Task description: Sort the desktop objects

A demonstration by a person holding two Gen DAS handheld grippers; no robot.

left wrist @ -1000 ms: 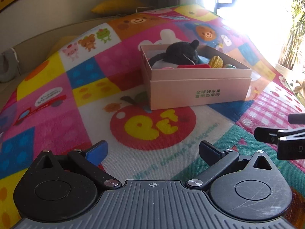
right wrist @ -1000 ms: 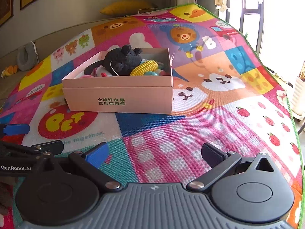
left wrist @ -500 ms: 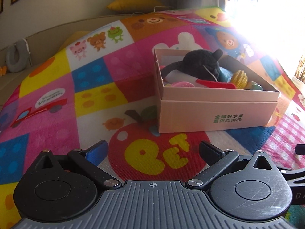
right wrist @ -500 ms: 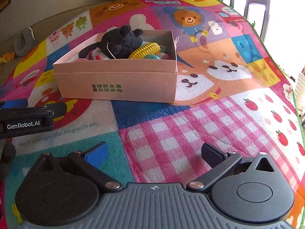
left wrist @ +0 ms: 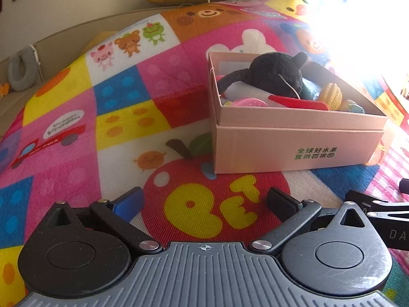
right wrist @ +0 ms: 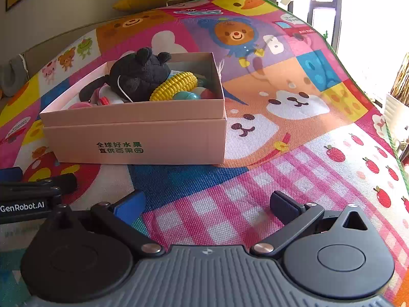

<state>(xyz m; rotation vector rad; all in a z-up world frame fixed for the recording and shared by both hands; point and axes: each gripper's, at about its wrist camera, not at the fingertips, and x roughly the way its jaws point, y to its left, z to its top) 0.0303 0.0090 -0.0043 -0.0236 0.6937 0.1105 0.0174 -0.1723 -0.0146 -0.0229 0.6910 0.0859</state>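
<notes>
The pink box (right wrist: pixel 133 138) sits on the play mat (right wrist: pixel 294 168), already holding the black plush (right wrist: pixel 139 74), toy corn (right wrist: pixel 175 85) and other small toys. Both the left hand-held gripper (left wrist: pixel 204 200) and right hand-held gripper (right wrist: pixel 208 206) hover spread and empty; nothing loose shows, so sorting looks nearly complete

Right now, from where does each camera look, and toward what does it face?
Left wrist: sits on the left gripper, low above the mat, facing the pink box; its open fingers show.
Right wrist: sits on the right gripper, facing the same box from its right; its open fingers show.
Shared: the box, the black plush, the corn toy.
</notes>
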